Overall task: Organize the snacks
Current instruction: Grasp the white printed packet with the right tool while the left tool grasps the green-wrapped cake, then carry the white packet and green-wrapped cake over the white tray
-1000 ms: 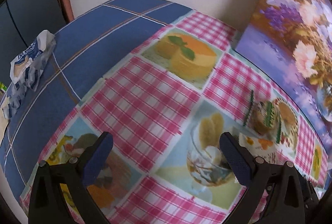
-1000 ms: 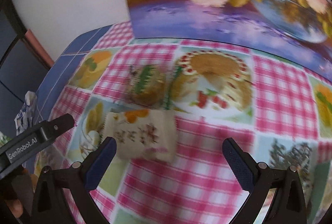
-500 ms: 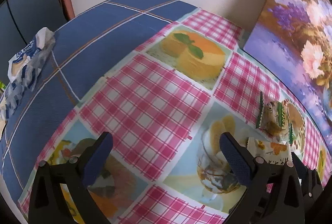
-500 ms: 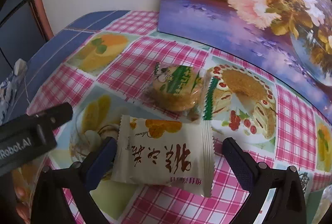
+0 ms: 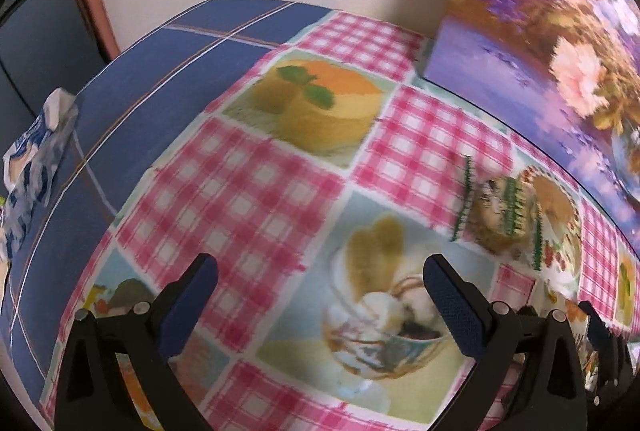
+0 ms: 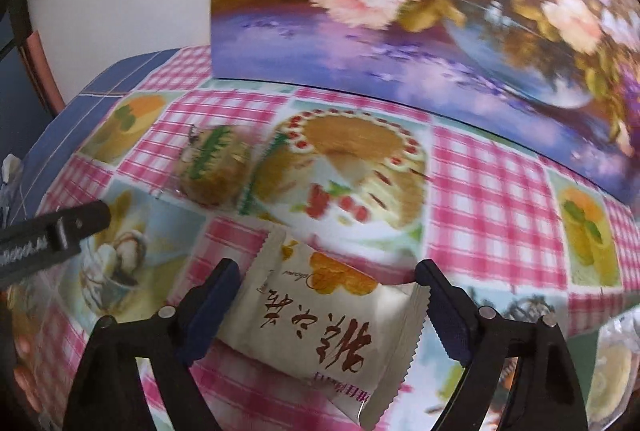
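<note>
Right wrist view puts the white snack packet [image 6: 320,327] low in the centre of the frame, lying flat on the checked tablecloth [image 6: 496,199] between the two blue pads of the right gripper [image 6: 326,311]. Its jaws are closing around the packet; the left pad sits just beside the packet's left edge and the right pad by its serrated right seam, though whether either pad presses on it is hard to tell. The packet's lower corner is cut off behind the gripper frame. Above and to the left, a round pastry in a clear green-striped wrapper [image 6: 212,167] lies well apart from the pads, blurred. A floral box [image 6: 400,31] fills the upper frame.

In the left wrist view the left gripper [image 5: 320,295] hangs with jaws spread wide and nothing between them, only tablecloth below. The wrapped pastry [image 5: 500,211] lies to the upper right of its right pad, smeared by motion. A blue-and-white wrapper [image 5: 36,167] lies at the left edge, partly cut off.
</note>
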A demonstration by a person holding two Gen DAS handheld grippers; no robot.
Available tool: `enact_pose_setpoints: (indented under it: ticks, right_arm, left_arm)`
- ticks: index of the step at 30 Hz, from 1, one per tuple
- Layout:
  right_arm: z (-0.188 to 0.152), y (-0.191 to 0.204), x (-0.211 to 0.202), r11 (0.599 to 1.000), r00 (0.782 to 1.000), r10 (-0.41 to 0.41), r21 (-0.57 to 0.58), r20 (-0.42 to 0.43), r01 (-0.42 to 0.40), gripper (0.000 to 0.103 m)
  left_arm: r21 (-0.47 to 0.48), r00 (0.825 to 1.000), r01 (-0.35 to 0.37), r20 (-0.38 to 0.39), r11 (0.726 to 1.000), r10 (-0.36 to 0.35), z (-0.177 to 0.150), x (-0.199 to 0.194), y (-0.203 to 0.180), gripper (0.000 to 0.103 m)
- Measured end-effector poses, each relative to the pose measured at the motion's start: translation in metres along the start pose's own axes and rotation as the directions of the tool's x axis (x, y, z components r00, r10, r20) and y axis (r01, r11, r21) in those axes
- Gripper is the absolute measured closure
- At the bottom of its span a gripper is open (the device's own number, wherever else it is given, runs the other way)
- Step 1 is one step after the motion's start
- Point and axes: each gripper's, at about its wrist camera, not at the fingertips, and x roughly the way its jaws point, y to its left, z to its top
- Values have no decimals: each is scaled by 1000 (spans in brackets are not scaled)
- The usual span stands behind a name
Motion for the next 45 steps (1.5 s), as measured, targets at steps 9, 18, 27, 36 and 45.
enact_pose_setpoints:
  ticks: [9, 18, 27, 36, 45]
  right_arm:
    - [-3, -31, -4, 999, 1000, -25, 45, 8, 25, 22]
    - [-1, -43, -5, 998, 1000, -23, 60, 14, 23, 23]
    - [-1, -44, -6, 998, 1000, -9, 65, 16, 8, 23]
    - [-5, -47, -10, 996, 1000, -12, 84, -4, 13, 28]
    - [-19, -56, -32, 992, 998, 27, 122, -49, -21, 47]
  left_arm:
    - [81, 992, 129, -16, 988, -128, 13, -8, -41, 1]
    - [206, 974, 225, -32, 952, -223, 28, 5, -103, 2]
    - [227, 985, 172, -33, 959, -169, 32, 19, -117, 33]
    - [140, 988, 152, -40, 979, -147, 21, 6, -101, 45]
    - [54, 981, 176, -89, 983, -171, -11, -19, -96, 45]
